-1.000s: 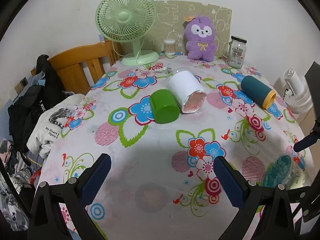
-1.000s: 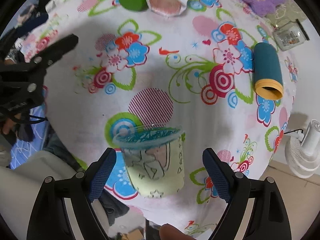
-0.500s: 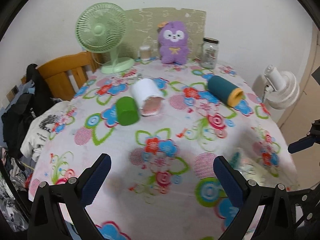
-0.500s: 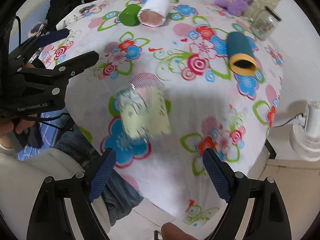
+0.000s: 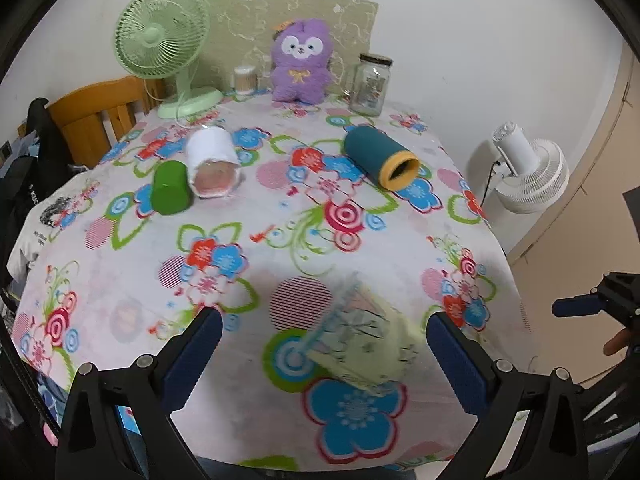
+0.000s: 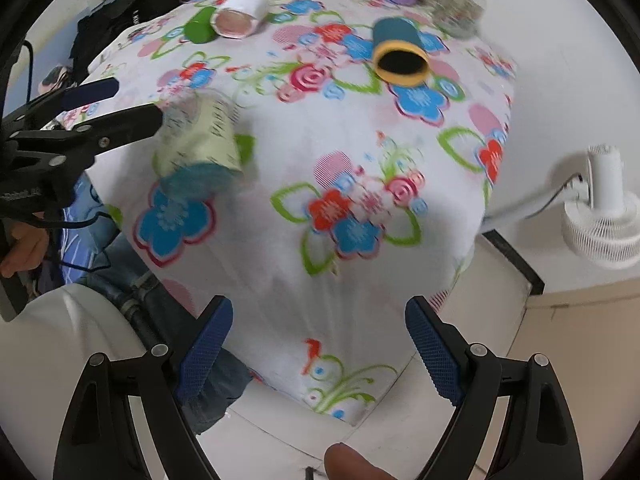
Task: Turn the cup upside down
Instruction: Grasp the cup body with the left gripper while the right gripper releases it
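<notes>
A pale green printed cup (image 5: 366, 344) with a clear teal-tinted rim lies tilted on its side near the table's front edge, blurred by motion. It also shows in the right wrist view (image 6: 200, 146). My left gripper (image 5: 324, 354) is open, its fingers either side of the cup without touching it. My right gripper (image 6: 318, 344) is open and empty, drawn back off the table's front right corner. From the right wrist view, the left gripper's fingers (image 6: 120, 122) sit just left of the cup.
Lying on the floral tablecloth (image 5: 280, 216) are a green cup (image 5: 170, 194), a white cup (image 5: 212, 162) and a teal cup with a yellow rim (image 5: 380, 158). A green fan (image 5: 164, 46), purple plush (image 5: 302, 62) and glass jar (image 5: 370, 84) stand at the back. A white fan (image 5: 528, 172) stands right.
The cup left my right gripper and has tipped from upright onto its side. My right gripper pulled back off the table. My left gripper moved right, around the cup.
</notes>
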`<state>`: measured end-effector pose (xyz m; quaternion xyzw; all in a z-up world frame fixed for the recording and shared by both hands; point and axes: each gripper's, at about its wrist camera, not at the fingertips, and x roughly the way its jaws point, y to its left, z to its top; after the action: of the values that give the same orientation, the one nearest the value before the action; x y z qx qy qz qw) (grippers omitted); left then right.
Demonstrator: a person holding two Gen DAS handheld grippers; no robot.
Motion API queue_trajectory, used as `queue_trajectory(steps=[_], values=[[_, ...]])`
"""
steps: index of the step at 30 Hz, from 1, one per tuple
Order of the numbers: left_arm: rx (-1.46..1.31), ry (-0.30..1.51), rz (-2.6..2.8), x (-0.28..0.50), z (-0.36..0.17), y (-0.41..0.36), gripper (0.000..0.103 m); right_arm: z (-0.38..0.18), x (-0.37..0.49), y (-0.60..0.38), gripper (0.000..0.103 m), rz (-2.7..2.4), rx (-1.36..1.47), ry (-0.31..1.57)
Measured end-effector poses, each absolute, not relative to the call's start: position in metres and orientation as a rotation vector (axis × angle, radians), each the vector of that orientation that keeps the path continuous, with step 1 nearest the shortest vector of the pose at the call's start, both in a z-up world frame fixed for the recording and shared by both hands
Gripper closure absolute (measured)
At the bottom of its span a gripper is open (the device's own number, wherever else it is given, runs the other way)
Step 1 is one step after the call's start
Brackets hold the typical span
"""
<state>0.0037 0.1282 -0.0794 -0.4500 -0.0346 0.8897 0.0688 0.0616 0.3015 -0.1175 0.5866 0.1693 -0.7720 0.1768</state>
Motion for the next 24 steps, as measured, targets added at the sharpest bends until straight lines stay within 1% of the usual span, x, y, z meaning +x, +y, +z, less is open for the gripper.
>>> queue_trajectory(steps=[4,7,16,24], values=[[-1.402,-0.095,2.644,0.001,-0.087,0.145,0.000,-0.129,0.063,0.318,0.013,-2.189,1.665,0.433],[-1.429,-0.126,2.627,-0.002,-0.092,0.152,0.000,-0.136,0.063,0.326,0.013,-2.182,1.666,0.402],[-1.555,-0.411,2.609,-0.002,-0.116,0.158,0.000,-0.158,0.055,0.343,0.013,-2.146,1.708,0.327],[-1.735,-0.663,2.547,-0.007,-0.145,0.157,0.000,-0.172,0.050,0.351,0.013,-2.126,1.743,0.292]])
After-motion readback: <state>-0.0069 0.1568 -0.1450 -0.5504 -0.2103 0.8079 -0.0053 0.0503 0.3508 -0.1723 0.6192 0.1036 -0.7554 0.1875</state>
